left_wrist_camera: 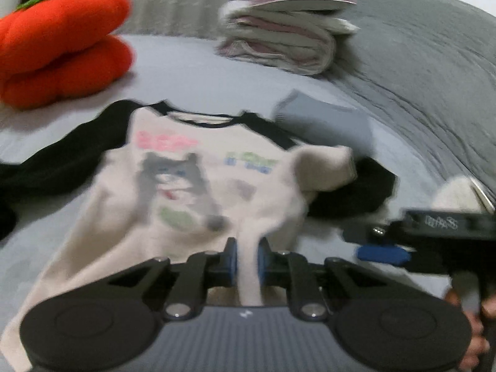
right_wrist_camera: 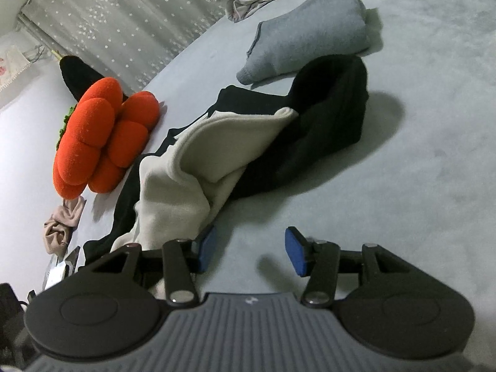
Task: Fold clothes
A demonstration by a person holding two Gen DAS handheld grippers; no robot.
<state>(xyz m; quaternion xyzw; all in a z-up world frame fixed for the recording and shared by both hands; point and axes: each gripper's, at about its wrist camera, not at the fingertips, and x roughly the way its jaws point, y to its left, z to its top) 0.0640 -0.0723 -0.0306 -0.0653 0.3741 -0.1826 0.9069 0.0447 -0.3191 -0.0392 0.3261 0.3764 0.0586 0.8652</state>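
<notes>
Between the blue pads of your left gripper (left_wrist_camera: 247, 259) sits a pinched fold of the cream sweatshirt with black sleeves and a cat print (left_wrist_camera: 198, 183); the jaws are pressed together on its lower hem. The garment lies spread ahead of that gripper on the grey-blue bed sheet (left_wrist_camera: 192, 71), neckline away from you, though the left wrist view is blurred. Your right gripper (right_wrist_camera: 251, 249) stands spread over bare sheet with nothing between its pads; its left pad (right_wrist_camera: 207, 248) is just beside the sweatshirt's turned-up cream edge, and contact cannot be judged. Ahead of the right gripper lies a folded grey-blue fleece garment (right_wrist_camera: 307, 37). Ahead and left rests an orange pumpkin-shaped plush cushion (right_wrist_camera: 102, 136), with a stack of folded pale bedding (left_wrist_camera: 285, 43) beyond.
</notes>
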